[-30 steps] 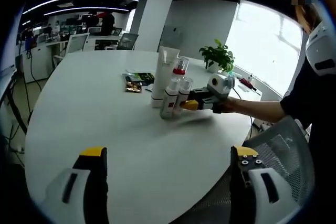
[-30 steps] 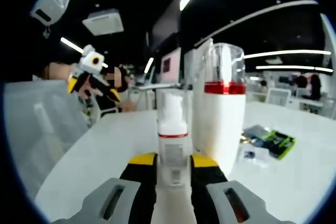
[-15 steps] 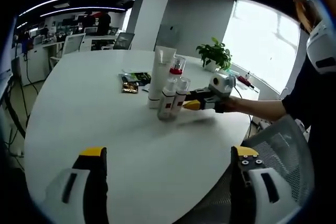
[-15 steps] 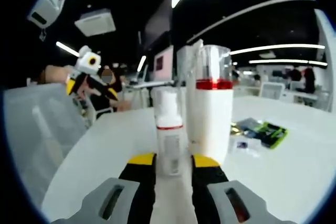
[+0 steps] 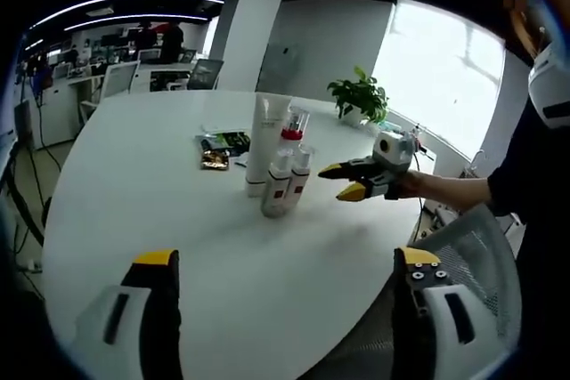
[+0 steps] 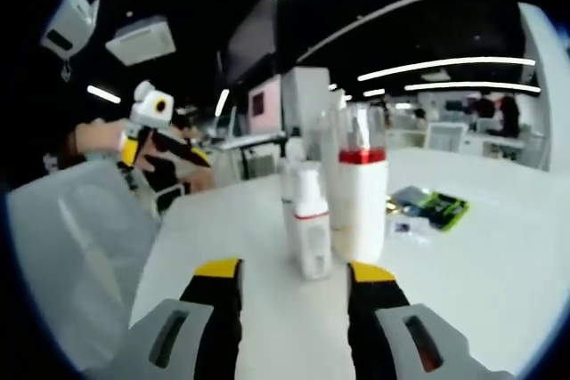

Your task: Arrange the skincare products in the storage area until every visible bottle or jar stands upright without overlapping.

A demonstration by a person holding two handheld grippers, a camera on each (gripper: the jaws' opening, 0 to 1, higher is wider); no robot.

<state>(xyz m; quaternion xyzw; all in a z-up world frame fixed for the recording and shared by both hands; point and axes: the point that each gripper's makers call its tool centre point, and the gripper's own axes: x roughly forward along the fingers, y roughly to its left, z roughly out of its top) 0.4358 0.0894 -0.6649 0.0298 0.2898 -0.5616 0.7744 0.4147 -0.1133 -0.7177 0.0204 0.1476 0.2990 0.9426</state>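
The right gripper [image 6: 287,278] has let go of the small pump bottle [image 6: 310,236] and pulled back; its jaws are now spread, with a gap on both sides of the bottle. This bottle stands upright on the white table [image 6: 499,291], apart from the jaws. Just behind it stands the white bottle with the red band [image 6: 361,189], also upright, and a tall white tube [image 5: 264,142] is behind that one. In the left gripper view, the bottles form a tight group near the table's middle, and the right gripper [image 5: 343,180] is just beside them. Beyond the group lie some flat packets [image 5: 220,145]. The left gripper [image 5: 283,260] hovers well apart from the group, its jaws wide open.
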